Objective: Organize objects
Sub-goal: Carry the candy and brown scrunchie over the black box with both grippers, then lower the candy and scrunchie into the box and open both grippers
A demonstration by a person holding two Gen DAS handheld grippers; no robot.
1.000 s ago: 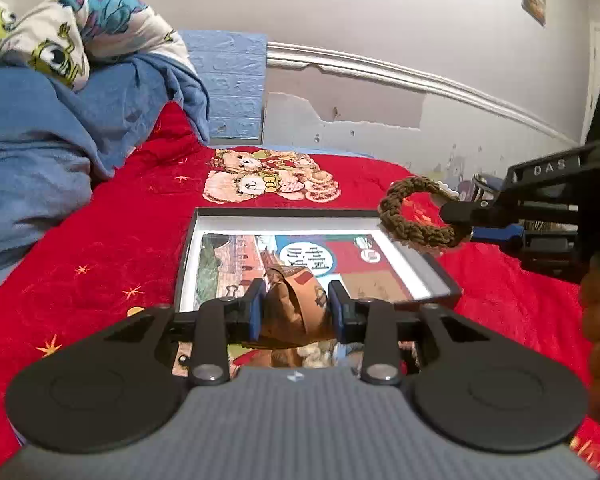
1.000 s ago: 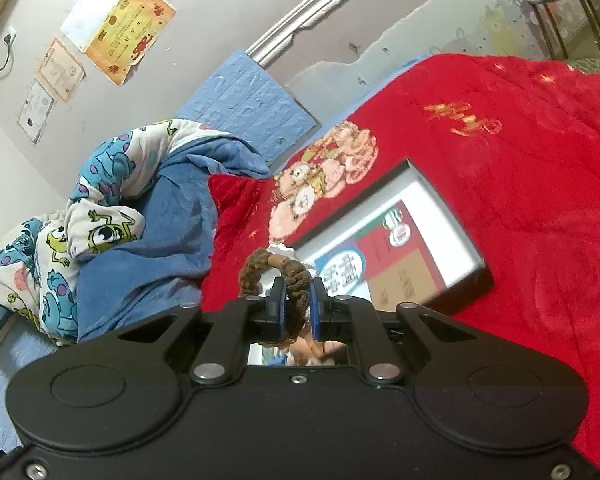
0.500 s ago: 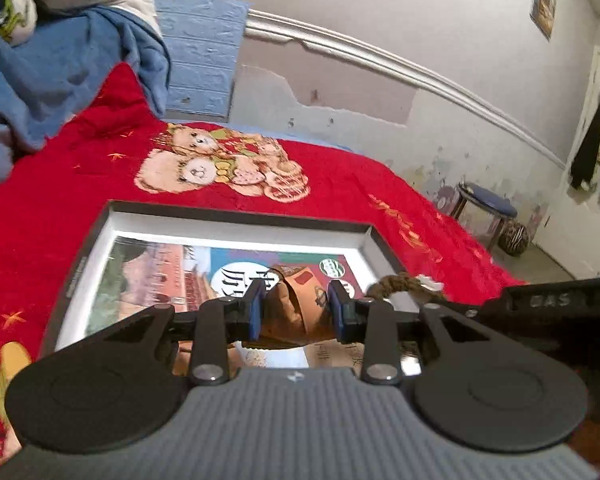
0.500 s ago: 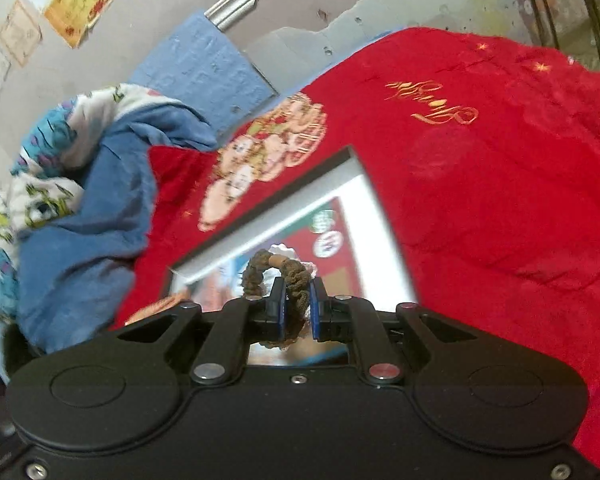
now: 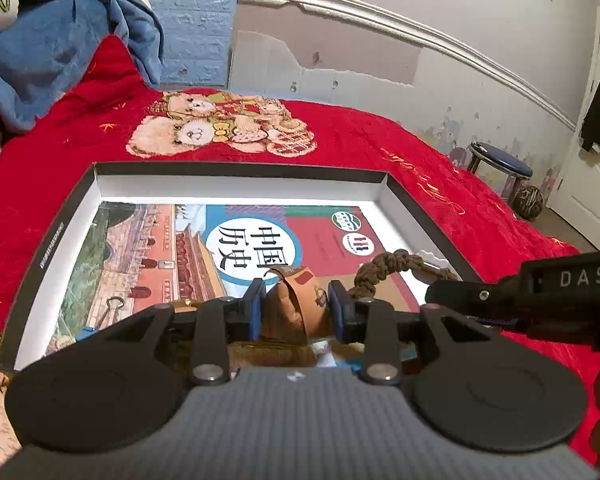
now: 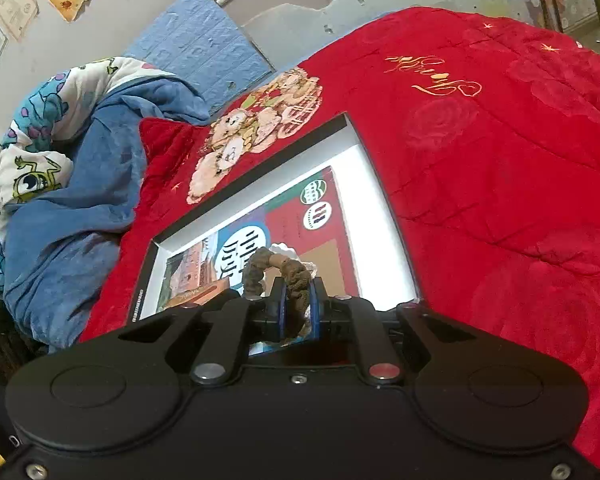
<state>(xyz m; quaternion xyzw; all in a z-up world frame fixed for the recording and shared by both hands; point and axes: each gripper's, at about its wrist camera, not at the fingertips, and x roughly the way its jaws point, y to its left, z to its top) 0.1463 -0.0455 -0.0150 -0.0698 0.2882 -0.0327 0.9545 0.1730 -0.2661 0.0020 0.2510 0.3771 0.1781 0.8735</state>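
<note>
Both grippers have come down over the box since a second ago; back then the braided ring hung high at the right, over the red blanket, and now it sits low above the box's right side.

From the left wrist: the left gripper (image 5: 296, 312) pinches a brown leather pouch (image 5: 296, 308) between its blue pads, low over the near part of the box (image 5: 240, 169). The box is shallow, with dark walls and a white inside, and it lies on the red blanket (image 5: 400, 148). A history book (image 5: 220, 240) lies flat in the bottom and fills most of it. A small metal clip (image 5: 114, 307) rests on the book near the left side. The right gripper (image 5: 444, 294) reaches in from the right, holding the braided ring (image 5: 384, 266) just above the box's right edge.

From the right wrist: the right gripper's (image 6: 299, 308) tongs are pressed tight on the braided ring (image 6: 278, 266) — it stands up out of the pads, over the book (image 6: 284, 220) inside the box (image 6: 354, 136). Something small and white with a wavy edge shows just behind the ring; I cannot tell what it is.

I think the step is putting things into the box. Next, each gripper should go a bit lower and then spread its tongs, so the pouch and the ring land on the book — not on the wall or the blanket.
</note>
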